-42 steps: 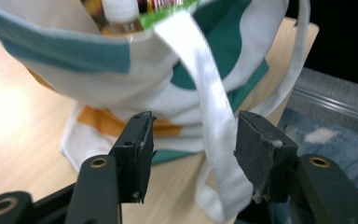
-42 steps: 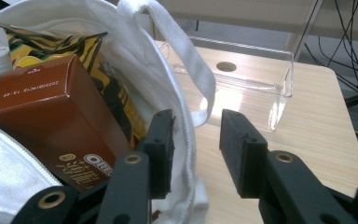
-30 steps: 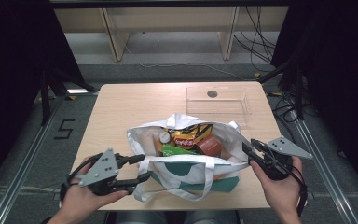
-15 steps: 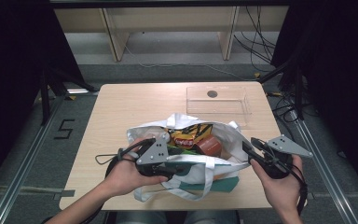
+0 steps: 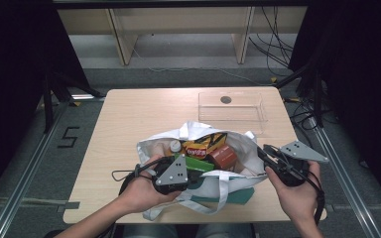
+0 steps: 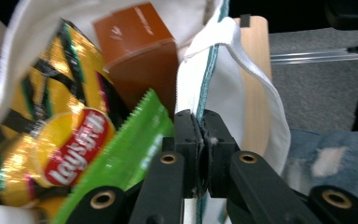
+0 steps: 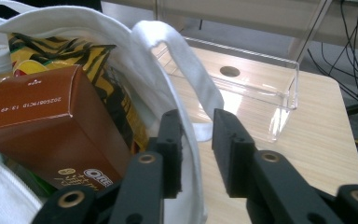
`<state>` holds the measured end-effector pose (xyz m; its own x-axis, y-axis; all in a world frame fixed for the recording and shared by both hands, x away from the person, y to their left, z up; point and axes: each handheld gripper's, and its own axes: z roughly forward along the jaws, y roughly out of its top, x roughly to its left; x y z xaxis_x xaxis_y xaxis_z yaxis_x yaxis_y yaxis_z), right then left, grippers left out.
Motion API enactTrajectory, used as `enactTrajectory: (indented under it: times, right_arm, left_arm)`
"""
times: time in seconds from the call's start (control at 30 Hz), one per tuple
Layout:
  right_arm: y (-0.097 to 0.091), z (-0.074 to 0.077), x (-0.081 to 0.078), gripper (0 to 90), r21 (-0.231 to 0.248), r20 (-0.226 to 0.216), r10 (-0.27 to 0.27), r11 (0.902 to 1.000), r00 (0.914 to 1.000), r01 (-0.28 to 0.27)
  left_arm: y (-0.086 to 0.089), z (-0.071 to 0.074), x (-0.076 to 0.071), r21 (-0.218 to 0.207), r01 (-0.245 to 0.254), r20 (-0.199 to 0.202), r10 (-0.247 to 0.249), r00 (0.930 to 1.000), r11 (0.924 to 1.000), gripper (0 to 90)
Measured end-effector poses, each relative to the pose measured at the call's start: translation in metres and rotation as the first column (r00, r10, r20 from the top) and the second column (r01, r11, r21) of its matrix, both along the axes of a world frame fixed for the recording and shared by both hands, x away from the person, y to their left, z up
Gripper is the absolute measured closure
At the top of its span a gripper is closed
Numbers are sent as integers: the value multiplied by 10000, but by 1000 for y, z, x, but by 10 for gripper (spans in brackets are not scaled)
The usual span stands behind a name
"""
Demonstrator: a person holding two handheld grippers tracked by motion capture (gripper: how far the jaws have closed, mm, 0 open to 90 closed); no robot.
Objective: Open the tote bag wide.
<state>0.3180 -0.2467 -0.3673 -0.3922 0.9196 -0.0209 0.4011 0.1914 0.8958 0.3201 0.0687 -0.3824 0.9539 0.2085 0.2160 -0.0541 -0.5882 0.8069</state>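
A white tote bag (image 5: pixel 151 148) lies open on the wooden table near the front edge. Inside are a yellow chips bag (image 5: pixel 204 144), a brown box (image 5: pixel 223 157), a green packet (image 5: pixel 196 162) and a white-capped bottle (image 5: pixel 175 146). My left gripper (image 5: pixel 202 174) sits at the bag's near rim; its jaws have just closed and are shut on the rim's white and teal fabric (image 6: pixel 200 126). My right gripper (image 5: pixel 263 151) is at the bag's right rim. Its jaws have just been closing, with the rim (image 7: pixel 193 140) between them and a gap still showing beside the right pad.
A clear plastic tray (image 5: pixel 233 106) stands empty at the table's back right. The bag's white handles (image 5: pixel 218 196) hang toward the front edge. Bare tabletop (image 5: pixel 129 119) lies left of and behind the bag. Shelving legs and cables are on the floor beyond.
My left hand has moved right from the table's front left to the bag's near rim, and its jaws went from wide to shut on the fabric. The right hand stayed put.
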Motion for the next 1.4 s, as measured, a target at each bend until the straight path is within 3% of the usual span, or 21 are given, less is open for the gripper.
enactTrajectory:
  times: [0.03, 0.1, 0.13, 0.17, 0.2, 0.3, 0.33, 0.43, 0.47, 0.5, 0.6, 0.7, 0.93, 1.07, 1.13, 1.2, 1.27, 1.3, 1.33, 1.37, 1.4]
  right_arm:
    - [3, 0, 0, 746, 162, -29, -142, 9998, 9999, 143]
    - [2, 1, 3, 749, -193, -24, 128, 9997, 9999, -128]
    - [4, 1, 3, 749, -51, -137, 58, 10000, 9999, -58]
    - [4, 1, 5, 749, -253, 54, 172, 9995, 9998, -171]
    - [6, 0, 5, 746, -45, 19, -41, 10000, 10000, 41]
    - [6, 1, 8, 740, -326, -237, 94, 9994, 9997, -102]
    - [6, 1, 8, 739, -297, -274, 126, 9995, 9995, -134]
    - [4, -1, 12, 735, -451, -205, 223, 9987, 9995, -232]
    - [5, -2, 10, 732, -194, -466, -21, 9998, 9989, 12]
    - [3, -3, 13, 729, -352, -237, 104, 9993, 9997, -112]
    - [3, -7, 14, 718, -345, -271, -29, 9994, 9996, 20]
    - [4, -9, 12, 708, -167, -622, -106, 9998, 9980, 95]
    - [2, -12, 14, 683, -121, -388, -3, 9999, 9992, -2]
    - [1, -10, 12, 654, -170, -524, 7, 9999, 9986, -16]
    - [2, -10, 11, 644, -12, -510, 9, 10000, 9987, -9]
    - [-1, -8, 11, 620, -40, -200, 90, 10000, 9998, -91]
    - [-2, -7, 9, 613, -67, -181, 119, 9999, 9998, -120]
    - [-1, -5, 6, 603, 193, -133, 1, 9998, 9999, 2]
    - [-1, -5, 6, 603, 193, -133, 1, 9998, 9999, 2]
    - [-2, -1, 5, 598, 71, -34, 50, 10000, 10000, -50]
    - [-2, -1, 5, 597, 28, 90, 104, 9999, 9999, -104]
  left_arm:
    - [-1, -4, -1, 12, 36, -154, -35, 9999, 10000, 863]
    - [-3, -11, -2, 54, 124, -475, -121, 9988, 9999, 864]
    - [-3, -16, -2, 115, 191, -528, -184, 9984, 9998, 865]
    - [-3, -16, -2, 115, 191, -528, -184, 9984, 9998, 864]
    - [-6, -25, -4, 135, 210, -850, -198, 9962, 9997, 865]
    - [-8, -34, -3, 423, 336, -837, -300, 9960, 9985, 865]
    - [-10, -41, -4, 449, 333, -1074, -284, 9938, 9984, 864]
    - [-11, -48, -4, 486, 270, -1109, -215, 9936, 9985, 865]
    - [-12, -51, -4, 438, 225, -1183, -172, 9928, 9988, 865]
    - [-12, -53, -3, 553, 247, -1152, -182, 9932, 9982, 865]
    - [-15, -67, -3, 809, 160, -1187, -63, 9929, 9966, 865]
    - [-16, -75, -2, 1033, 190, -1260, -59, 9920, 9945, 864]
    - [-17, -84, -1, 1080, 164, -1424, -9, 9898, 9940, 863]
    - [-17, -82, -4, 1117, 165, -1289, -20, 9917, 9936, 844]
    - [-15, -74, -5, 1055, 295, -1353, -150, 9907, 9940, 784]
    - [-7, -56, -9, 547, 50, -1046, 8, 9945, 9985, 739]
    - [-3, -49, -10, 362, -36, -1118, 76, 9937, 9993, 694]
    - [7, -34, -12, 0, -171, -1065, 170, 9942, 9999, 670]
    - [7, -34, -12, 0, -171, -1065, 170, 9942, 9999, 654]
    - [18, -20, -15, -475, -456, -1261, 393, 9912, 9978, 634]
    - [18, -20, -15, -475, -456, -1261, 393, 9912, 9978, 621]
